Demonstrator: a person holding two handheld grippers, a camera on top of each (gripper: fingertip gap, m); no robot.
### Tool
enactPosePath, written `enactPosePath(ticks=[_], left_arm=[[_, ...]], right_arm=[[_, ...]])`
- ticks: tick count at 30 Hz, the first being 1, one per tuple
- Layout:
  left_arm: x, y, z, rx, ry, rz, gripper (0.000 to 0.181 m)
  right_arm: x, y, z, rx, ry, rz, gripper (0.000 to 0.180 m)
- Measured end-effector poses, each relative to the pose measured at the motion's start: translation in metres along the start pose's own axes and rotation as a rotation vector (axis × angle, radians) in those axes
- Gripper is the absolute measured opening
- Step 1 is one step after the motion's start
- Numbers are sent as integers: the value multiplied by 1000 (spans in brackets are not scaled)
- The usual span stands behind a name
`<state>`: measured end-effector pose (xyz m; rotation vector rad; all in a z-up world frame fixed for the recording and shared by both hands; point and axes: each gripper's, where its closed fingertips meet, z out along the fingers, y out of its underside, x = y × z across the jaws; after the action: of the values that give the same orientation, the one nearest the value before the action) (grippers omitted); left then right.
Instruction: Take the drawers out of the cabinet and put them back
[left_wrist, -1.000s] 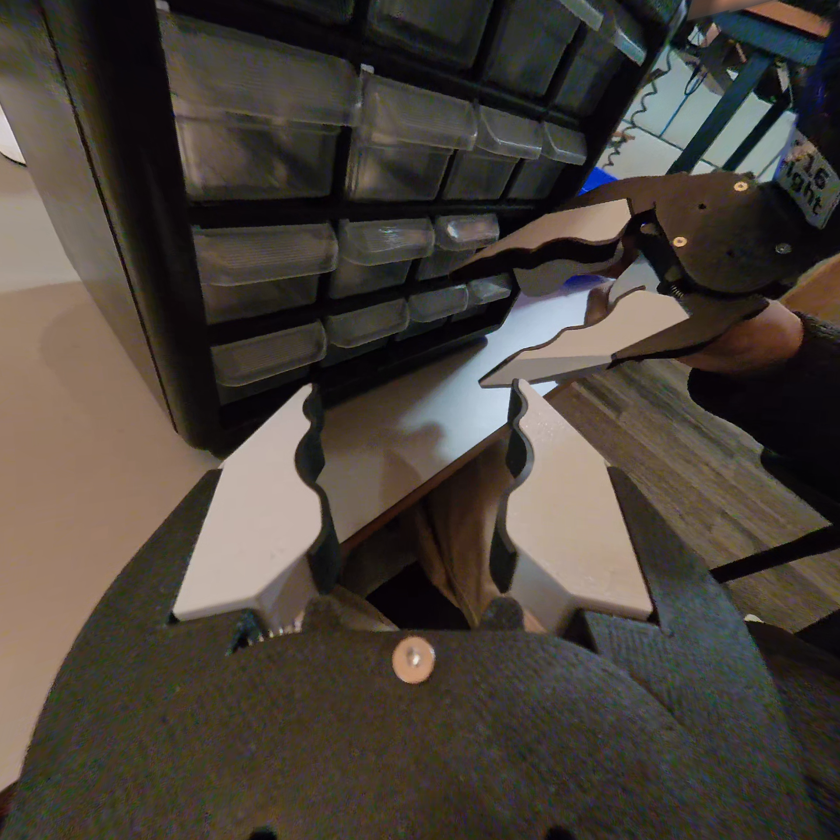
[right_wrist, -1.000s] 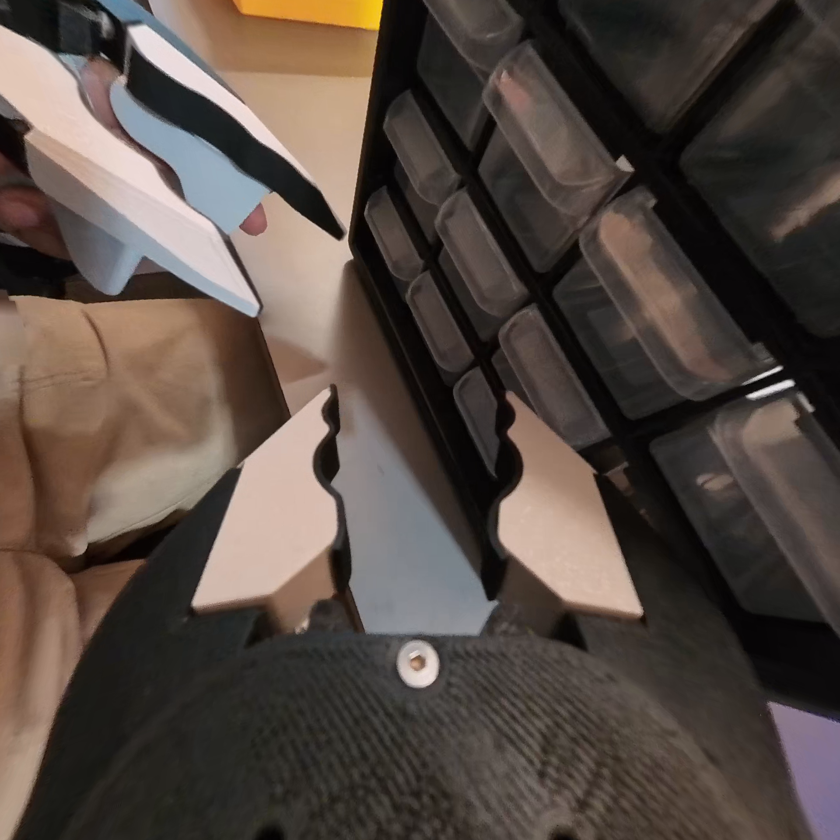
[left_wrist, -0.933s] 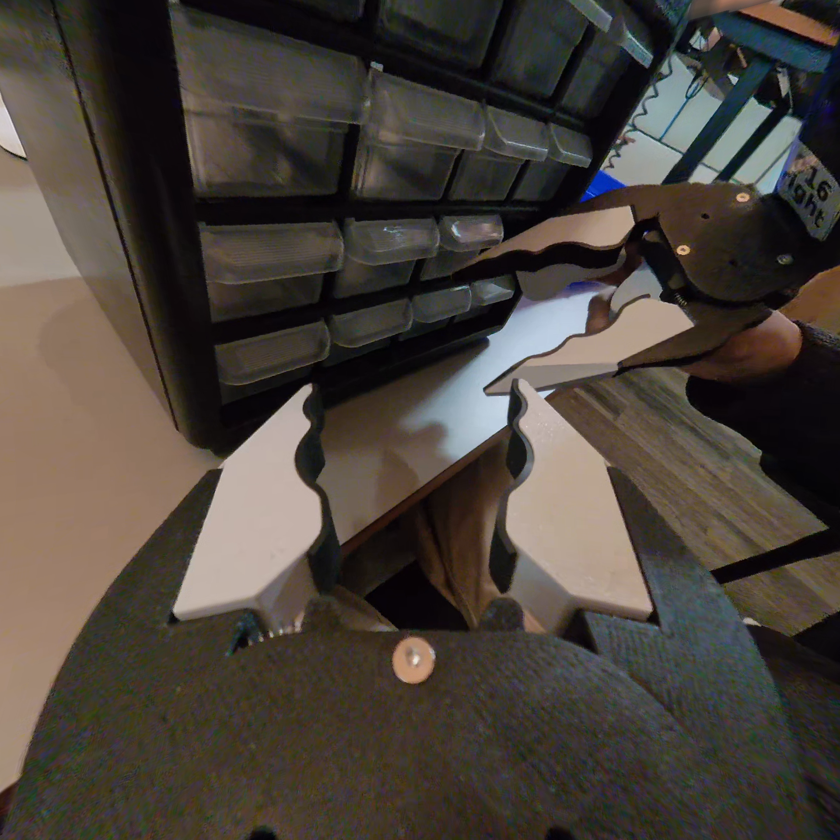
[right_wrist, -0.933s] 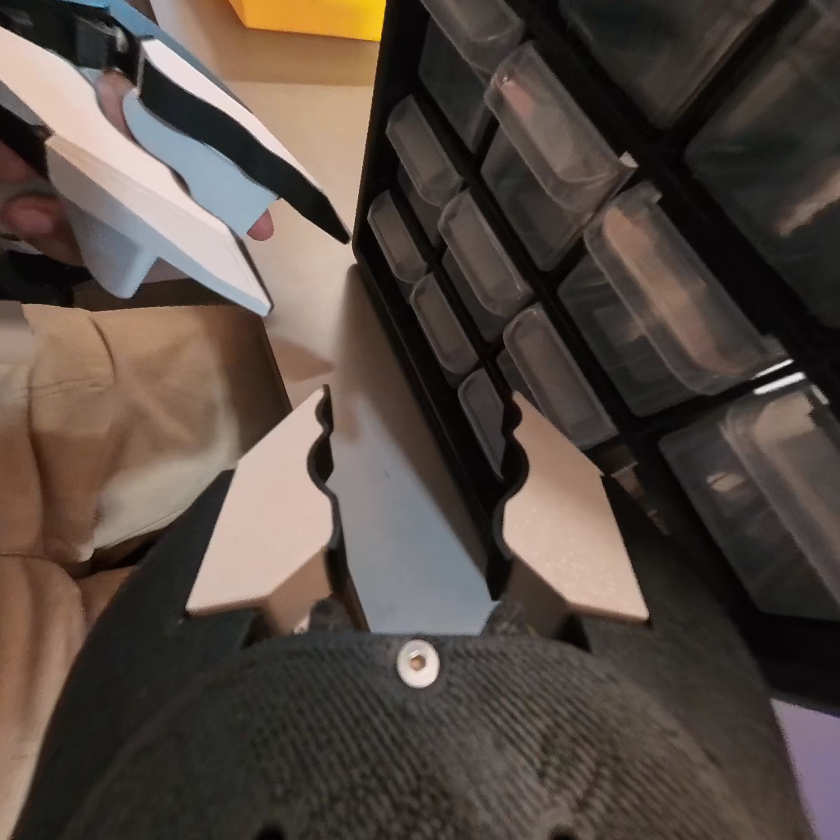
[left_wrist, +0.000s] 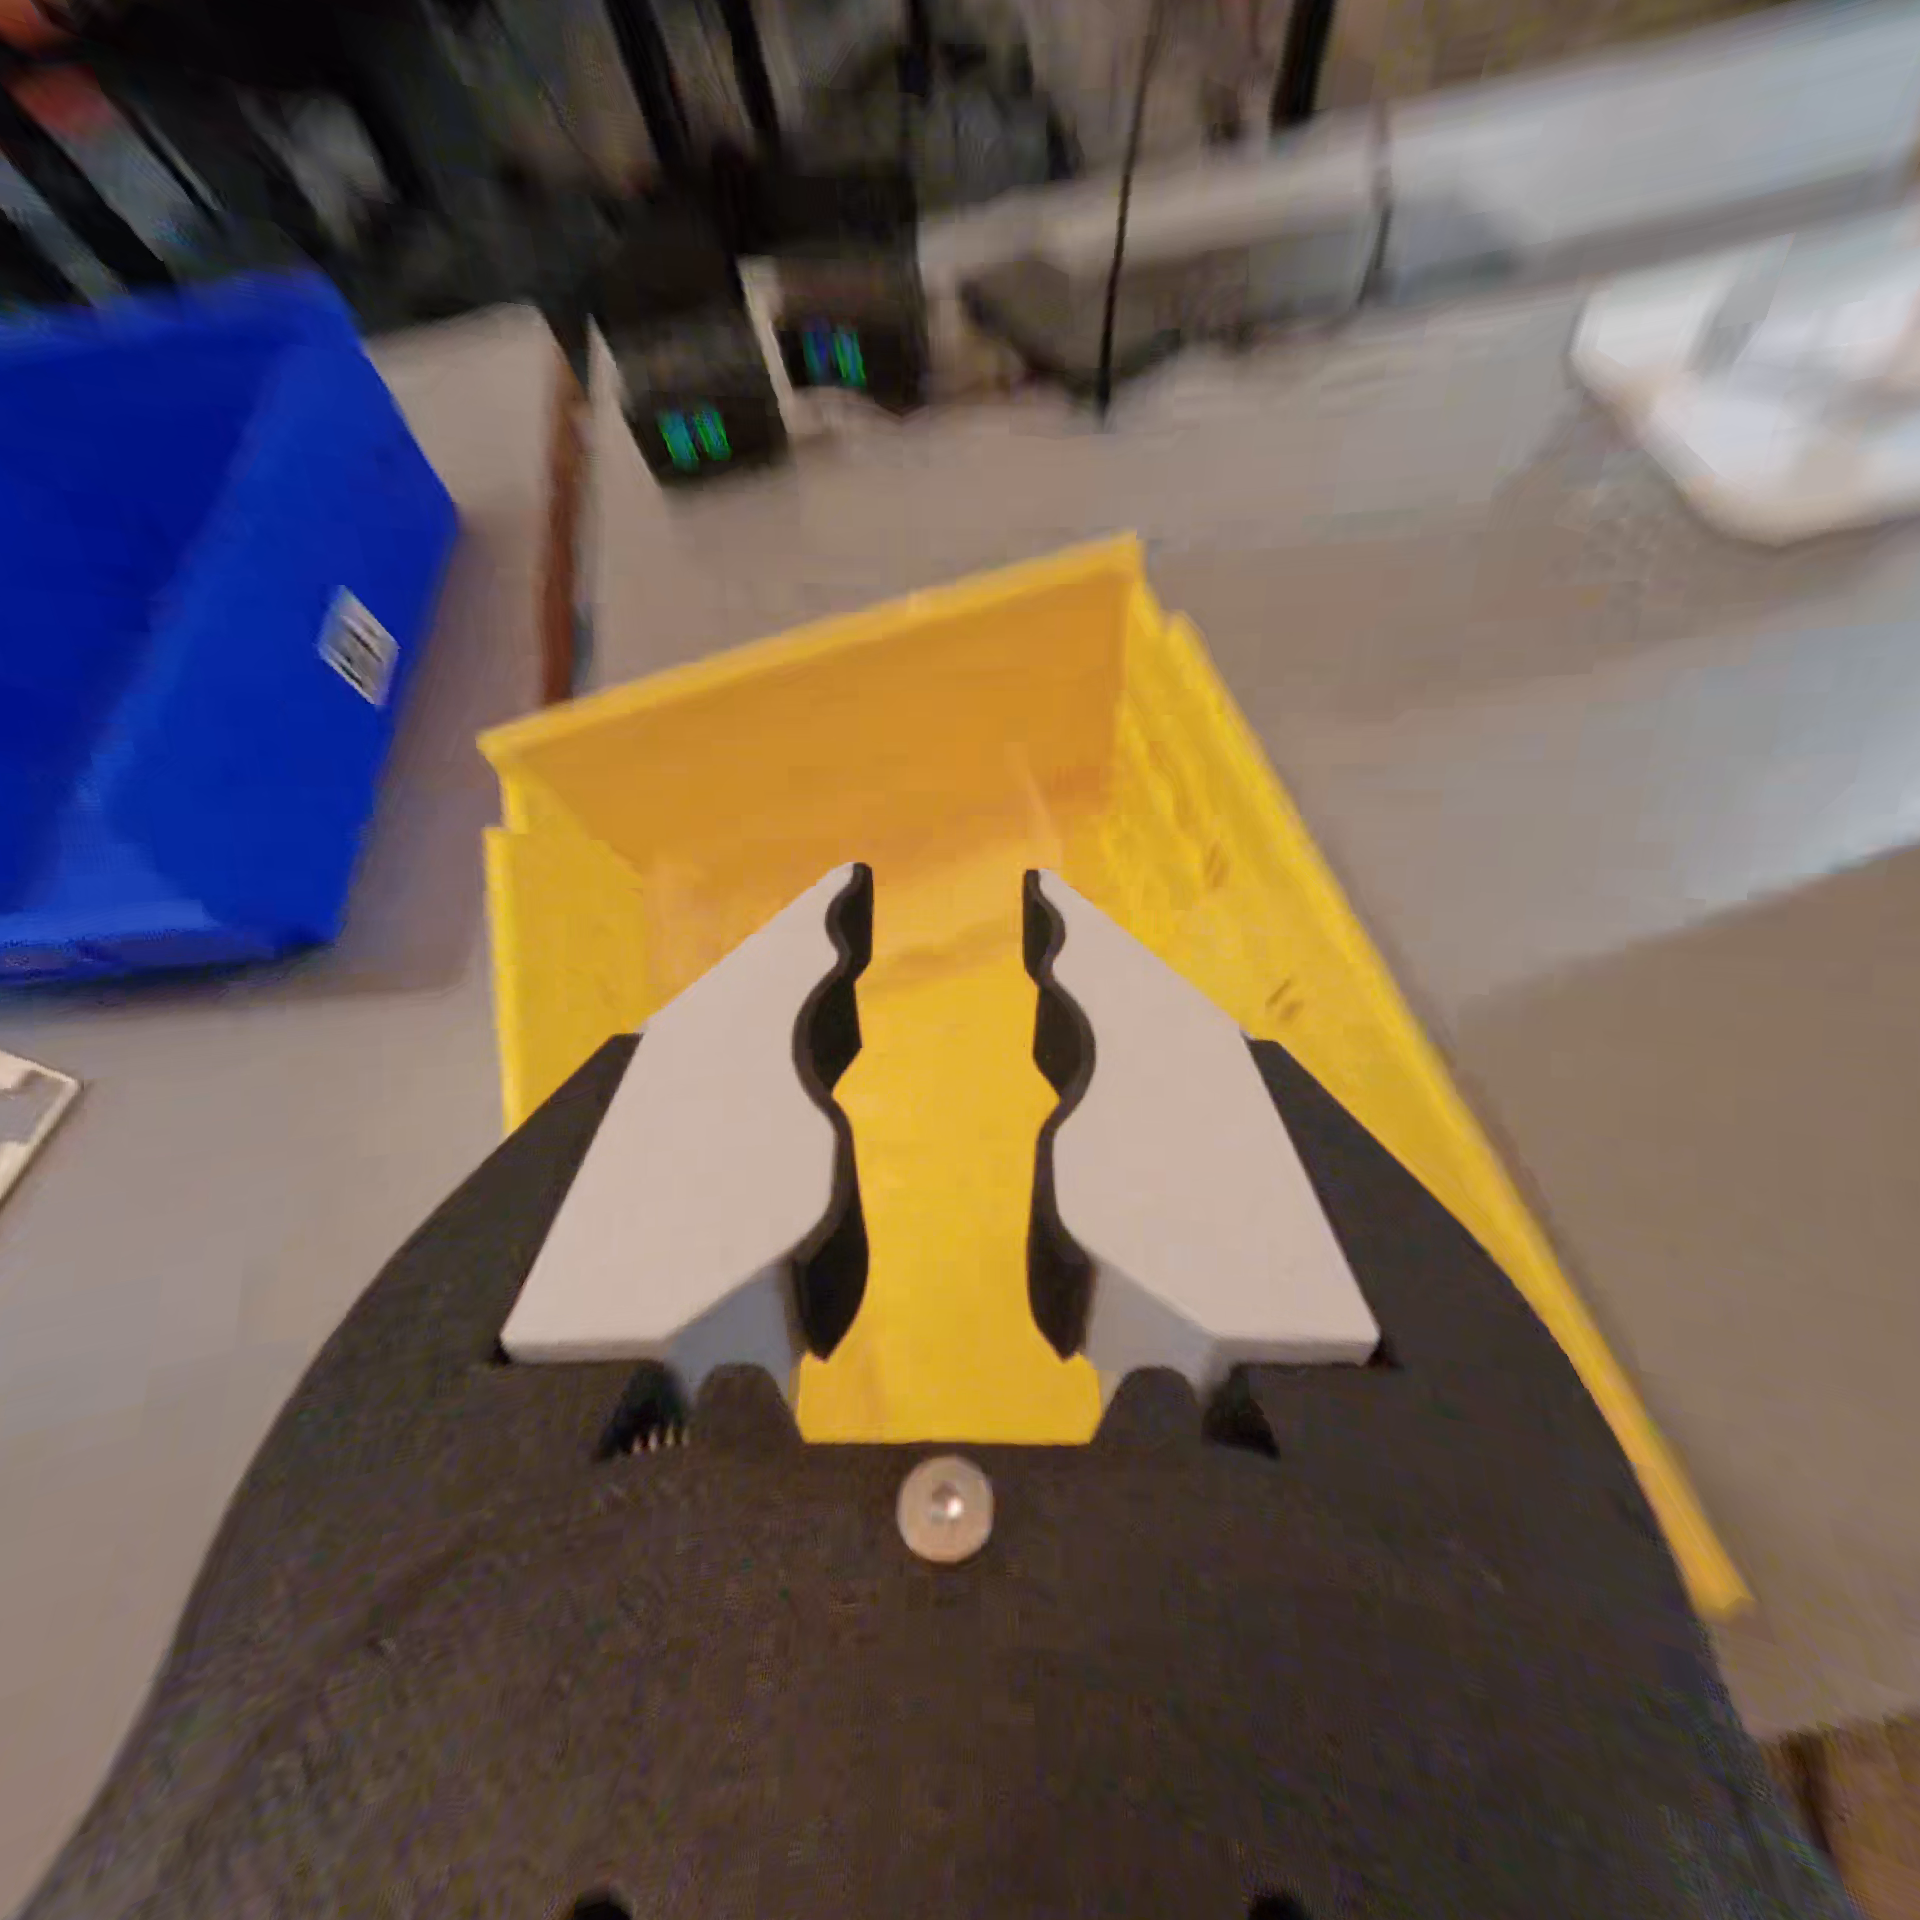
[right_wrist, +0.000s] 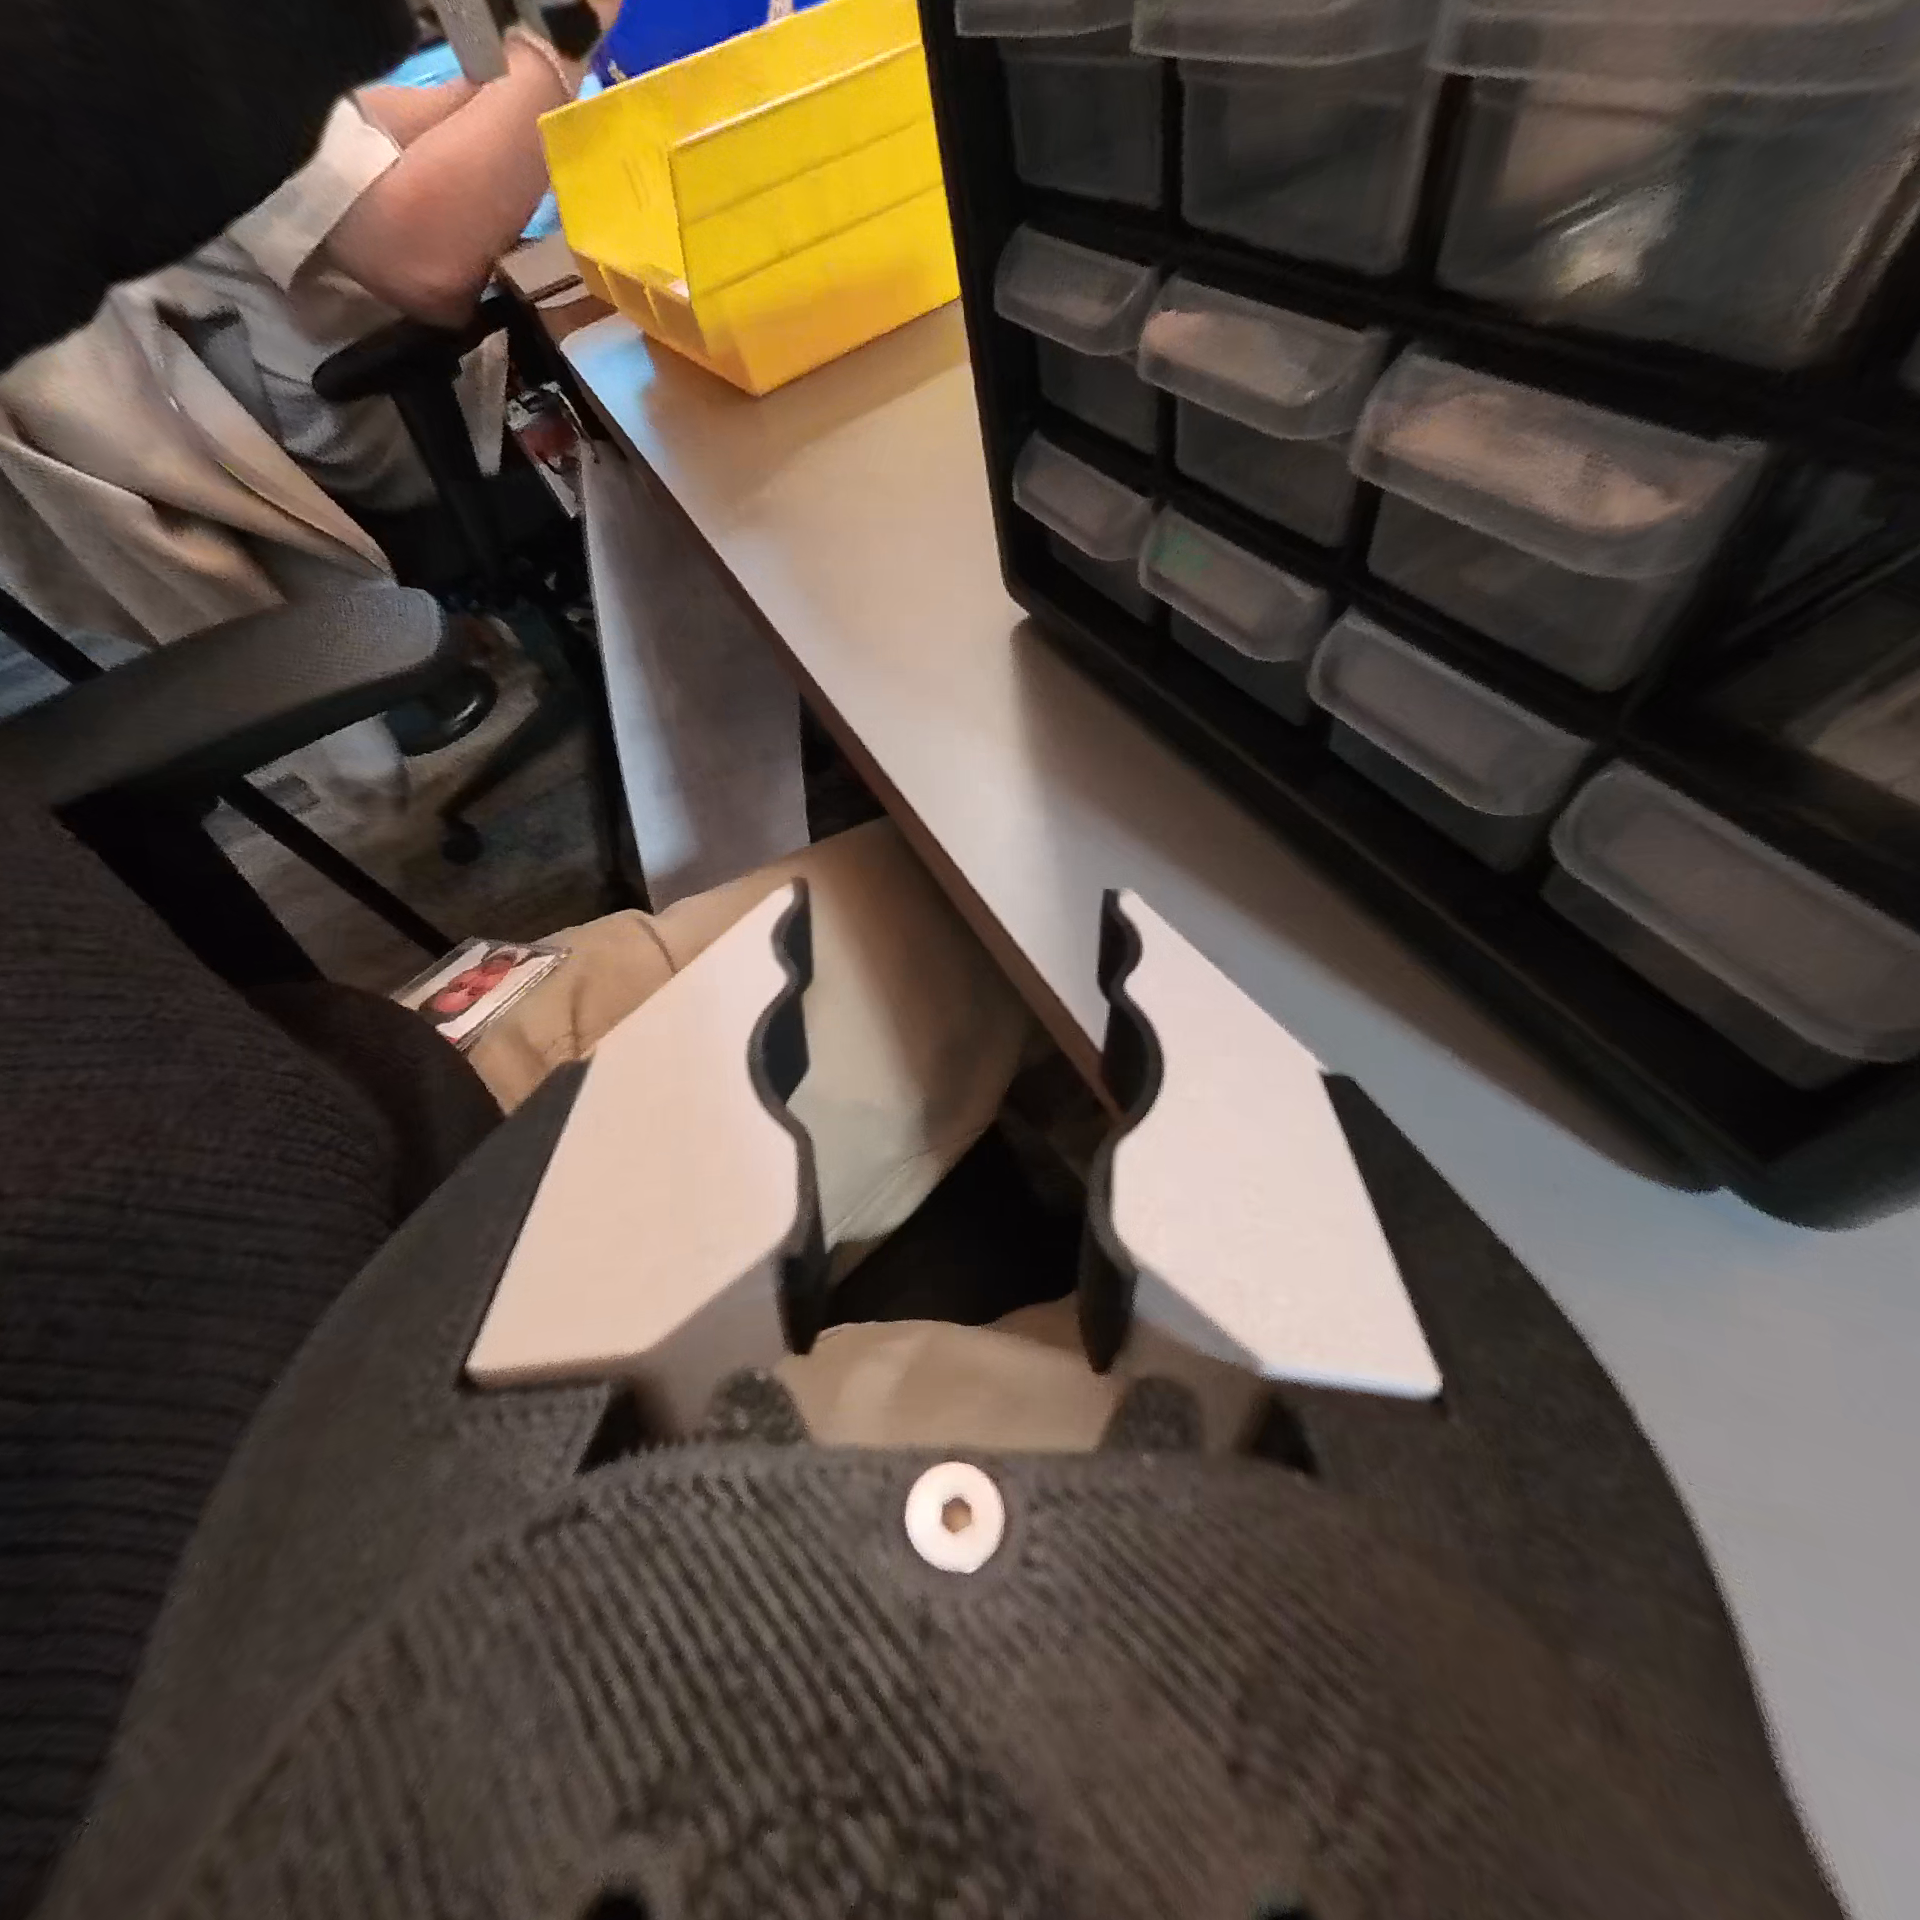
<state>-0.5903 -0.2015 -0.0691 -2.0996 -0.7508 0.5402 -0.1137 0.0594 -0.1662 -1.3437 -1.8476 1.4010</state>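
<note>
Left gripper (left_wrist: 945, 883), right gripper (right_wrist: 951, 904): jaws apart, empty.

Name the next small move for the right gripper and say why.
Probably swing the right gripper up toward the black cabinet and line it up on one clear plastic drawer. It is open, empty, and hangs off the grey table's edge, aimed away from the shut drawers.

Left wrist view is motion-blurred: dark equipment (left_wrist: 727, 343) behind the yellow bin (left_wrist: 831, 727) cannot be identified. The blue bin (left_wrist: 187, 644) is cut off at left. The cabinet (right_wrist: 1455, 520) exceeds the right wrist view's top and right edges; drawer contents are indistinct.
</note>
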Motion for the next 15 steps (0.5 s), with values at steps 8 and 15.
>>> enactPosePath(ticks=[8, 15], left_arm=[[-39, 66, 95, -407, -151, 279, 45], [-31, 86, 110, -503, -122, 311, 22]], right_arm=[[13, 3, -6, -17, 95, -47, 55], [13, 18, -1, -73, 77, -30, 51]])
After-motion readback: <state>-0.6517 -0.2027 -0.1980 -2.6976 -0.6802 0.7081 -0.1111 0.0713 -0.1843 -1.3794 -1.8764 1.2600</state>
